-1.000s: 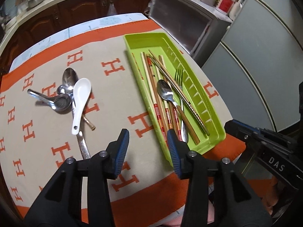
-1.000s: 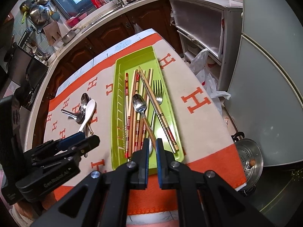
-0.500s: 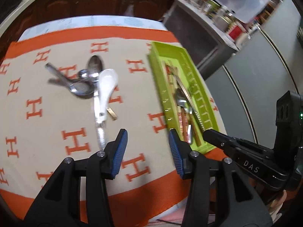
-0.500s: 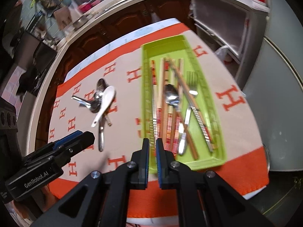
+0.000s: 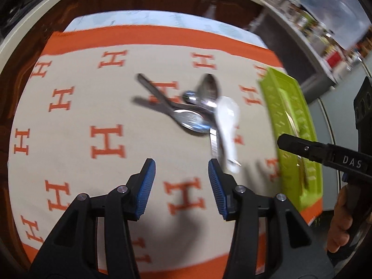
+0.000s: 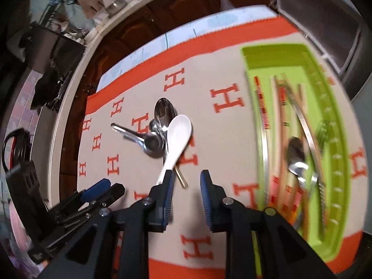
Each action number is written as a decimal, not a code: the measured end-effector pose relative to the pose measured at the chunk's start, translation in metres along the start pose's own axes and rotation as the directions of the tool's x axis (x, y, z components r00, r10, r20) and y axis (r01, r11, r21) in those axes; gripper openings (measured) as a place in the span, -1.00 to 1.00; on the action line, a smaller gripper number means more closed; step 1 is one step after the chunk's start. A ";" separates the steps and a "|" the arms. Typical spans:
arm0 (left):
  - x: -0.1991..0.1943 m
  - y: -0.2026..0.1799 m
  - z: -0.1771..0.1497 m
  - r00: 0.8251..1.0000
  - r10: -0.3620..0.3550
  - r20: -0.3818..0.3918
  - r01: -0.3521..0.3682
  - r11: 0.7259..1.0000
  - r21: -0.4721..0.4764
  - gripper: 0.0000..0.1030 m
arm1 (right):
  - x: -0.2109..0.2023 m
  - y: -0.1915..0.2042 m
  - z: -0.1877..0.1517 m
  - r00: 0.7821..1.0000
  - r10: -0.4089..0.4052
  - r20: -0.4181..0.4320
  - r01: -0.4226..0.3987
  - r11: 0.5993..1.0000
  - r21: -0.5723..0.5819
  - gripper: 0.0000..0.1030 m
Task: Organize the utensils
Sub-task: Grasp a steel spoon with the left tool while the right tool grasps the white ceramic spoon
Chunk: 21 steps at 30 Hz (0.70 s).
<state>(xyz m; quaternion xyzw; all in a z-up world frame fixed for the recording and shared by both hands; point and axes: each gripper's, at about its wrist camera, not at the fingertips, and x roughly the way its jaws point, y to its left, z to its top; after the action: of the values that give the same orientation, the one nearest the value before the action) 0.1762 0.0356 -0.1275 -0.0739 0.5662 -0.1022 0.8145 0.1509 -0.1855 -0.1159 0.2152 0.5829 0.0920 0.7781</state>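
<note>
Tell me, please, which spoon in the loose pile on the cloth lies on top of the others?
The white spoon: it is the only non-metal one, and it lies across the steel spoons, its handle pointing toward the right gripper.

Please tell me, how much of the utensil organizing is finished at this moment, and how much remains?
Partly done. Chopsticks and a metal spoon already lie in the green tray. Nothing is in hand: the left gripper and right gripper are both open and empty. Left: the white ceramic spoon and the metal spoons piled on the cloth.
</note>
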 end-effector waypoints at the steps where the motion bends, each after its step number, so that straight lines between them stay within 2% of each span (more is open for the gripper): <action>1: 0.006 0.006 0.004 1.000 -0.003 -0.010 0.003 1.000 -0.016 -0.15 | 0.010 -0.001 0.006 1.000 0.018 -0.020 -0.018 1.000 0.016 -0.54; 5: 0.031 0.022 0.020 1.000 -0.019 -0.014 0.018 0.997 -0.073 -0.15 | 0.046 -0.006 0.023 0.994 0.062 -0.088 -0.054 0.994 0.092 -0.54; 10: 0.050 0.033 0.033 0.997 -0.072 0.011 0.073 0.988 -0.133 -0.15 | 0.075 -0.007 0.032 0.989 0.056 -0.135 -0.040 0.992 0.122 -0.54; 17: 0.066 0.033 0.048 0.995 -0.078 0.064 0.088 0.983 -0.160 -0.15 | 0.081 0.009 0.037 0.995 -0.005 -0.099 0.012 0.998 0.066 -0.57; 21: 0.072 0.029 0.055 0.993 -0.067 0.092 0.081 0.984 -0.157 -0.15 | 0.081 0.012 0.036 0.995 -0.066 -0.070 0.068 0.997 0.026 -0.83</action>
<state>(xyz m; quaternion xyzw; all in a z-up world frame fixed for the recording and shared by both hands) 0.2544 0.0460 -0.1807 -0.1647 0.5337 -0.0832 0.8253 0.2110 -0.1513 -0.1723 0.2033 0.6174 0.0648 0.7571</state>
